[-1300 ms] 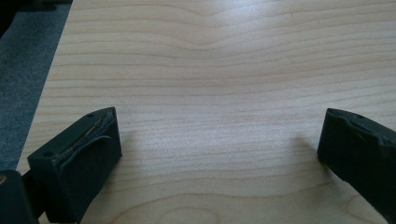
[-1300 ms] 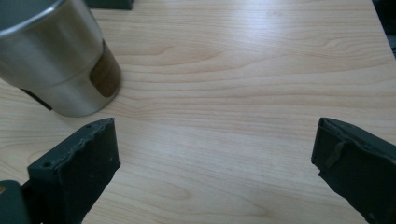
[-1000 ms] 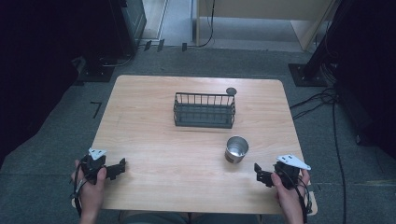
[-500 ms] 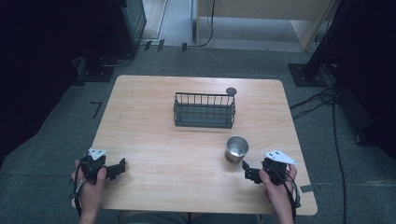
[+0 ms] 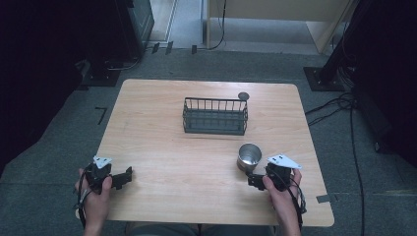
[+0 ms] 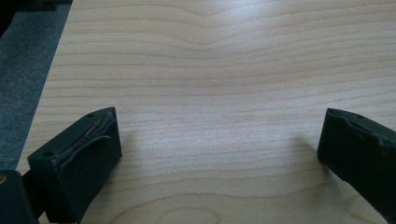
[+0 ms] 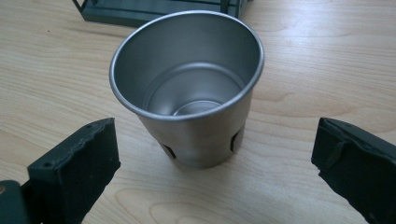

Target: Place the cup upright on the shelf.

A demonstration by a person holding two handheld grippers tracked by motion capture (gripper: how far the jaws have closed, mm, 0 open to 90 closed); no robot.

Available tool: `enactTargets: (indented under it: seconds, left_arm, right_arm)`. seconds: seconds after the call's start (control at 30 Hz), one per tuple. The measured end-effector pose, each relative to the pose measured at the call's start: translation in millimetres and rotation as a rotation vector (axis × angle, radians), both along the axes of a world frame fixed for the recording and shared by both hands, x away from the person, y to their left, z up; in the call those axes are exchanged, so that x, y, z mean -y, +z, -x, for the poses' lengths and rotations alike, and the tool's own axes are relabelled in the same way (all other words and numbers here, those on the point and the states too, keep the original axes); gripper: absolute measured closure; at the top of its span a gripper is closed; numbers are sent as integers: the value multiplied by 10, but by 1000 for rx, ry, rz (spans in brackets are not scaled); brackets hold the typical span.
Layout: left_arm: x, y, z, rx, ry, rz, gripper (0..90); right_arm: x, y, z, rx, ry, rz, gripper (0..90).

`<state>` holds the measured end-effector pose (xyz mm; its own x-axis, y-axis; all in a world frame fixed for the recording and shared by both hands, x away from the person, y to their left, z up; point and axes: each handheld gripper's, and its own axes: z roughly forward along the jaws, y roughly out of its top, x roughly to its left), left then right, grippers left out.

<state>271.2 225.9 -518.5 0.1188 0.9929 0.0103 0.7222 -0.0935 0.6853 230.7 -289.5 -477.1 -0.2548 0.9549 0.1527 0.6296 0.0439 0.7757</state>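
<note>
Steel cup [image 7: 189,88]: upright, empty, brushed metal, tapering from a rolled rim to a narrower base, dark reflections low on its wall. It stands on the table [image 5: 162,113] toward the near right corner, well in from both edges, seen from above at [image 5: 249,156].

Your right gripper [image 5: 256,179] sits just beside the cup on the near side, jaws spread wide. In the right gripper view the cup stands between and slightly beyond the two black jaws, touching neither; bare wood shows on each side of it. The jaw blocks are matt black and squarish, with rough, worn edges.

Beyond the cup, near the table's middle and toward the far edge: a dark wire basket [image 5: 215,116], rectangular, with thin upright bars and a solid-looking floor. A small round grey thing [image 5: 243,96] sits at its far right corner; too small to identify.

Your left gripper [image 5: 121,178] rests by the near left corner, jaws also wide, nothing between them but pale, straight-grained wood. One jaw's pad [image 6: 86,140] looks frayed along its edge.
</note>
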Motion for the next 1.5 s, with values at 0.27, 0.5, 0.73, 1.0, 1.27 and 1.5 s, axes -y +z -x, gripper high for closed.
enactTargets:
  seconds: [0.27, 0.5, 0.73, 1.0, 1.27, 1.5]
  left_arm:
    - [0, 0, 0, 0, -1, -1, 0]
    - [0, 0, 0, 0, 0, 0, 0]
    - [0, 0, -1, 0, -1, -1, 0]
    - [0, 1, -1, 0, -1, -1, 0]
    - [-1, 0, -1, 0, -1, -1, 0]
    - [0, 0, -1, 0, -1, -1, 0]
  right_arm:
    - [-90, 1, -75, 1, 1, -6, 3]
    - [-184, -29, -161, -4, 5, 3, 3]
    - [-270, -80, -255, -12, -24, 19, 3]
    - [-326, -129, -339, -19, -37, 31, 11]
    - [-362, -166, -385, 5, -75, 44, 129]
    - [-370, -159, -379, 11, -77, 59, 166]
